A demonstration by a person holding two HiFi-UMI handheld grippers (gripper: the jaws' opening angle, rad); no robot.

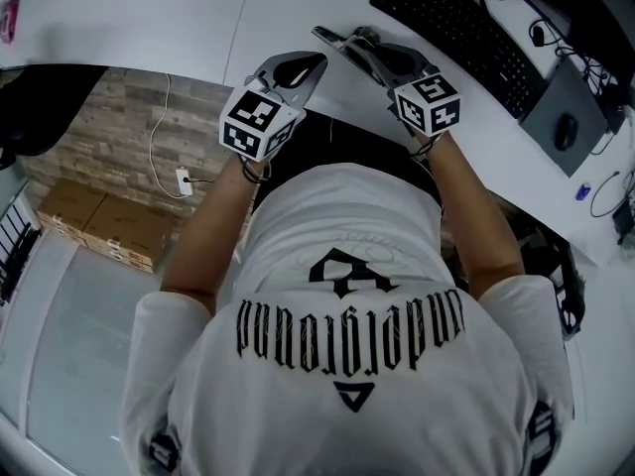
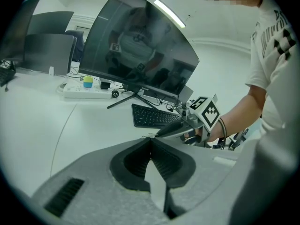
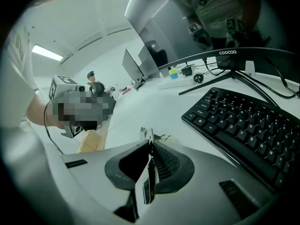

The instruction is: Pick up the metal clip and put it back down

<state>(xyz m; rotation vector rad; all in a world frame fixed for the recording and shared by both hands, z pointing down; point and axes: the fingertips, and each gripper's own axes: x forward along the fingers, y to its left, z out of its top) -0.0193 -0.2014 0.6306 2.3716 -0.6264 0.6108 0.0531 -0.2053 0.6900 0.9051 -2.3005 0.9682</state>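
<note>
The metal clip [image 3: 147,177] is a thin shiny strip pinched between the jaws of my right gripper [image 3: 150,142], and its tip [image 3: 146,134] pokes out past the fingertips. In the head view the right gripper [image 1: 349,44] hovers over the white desk [image 1: 149,18] near its front edge, with the clip [image 1: 328,35] at its tip. My left gripper [image 1: 314,61] hangs just left of it, a little apart. In its own view the left gripper [image 2: 151,141] is shut on nothing, and the right gripper [image 2: 174,128] reaches in from the right.
A black keyboard [image 1: 456,33] lies right of the grippers, with a mouse [image 1: 566,132] on a grey pad beyond it. A curved monitor [image 2: 140,50] and a power strip [image 2: 86,92] stand at the desk's back. Cardboard boxes [image 1: 99,221] sit on the floor.
</note>
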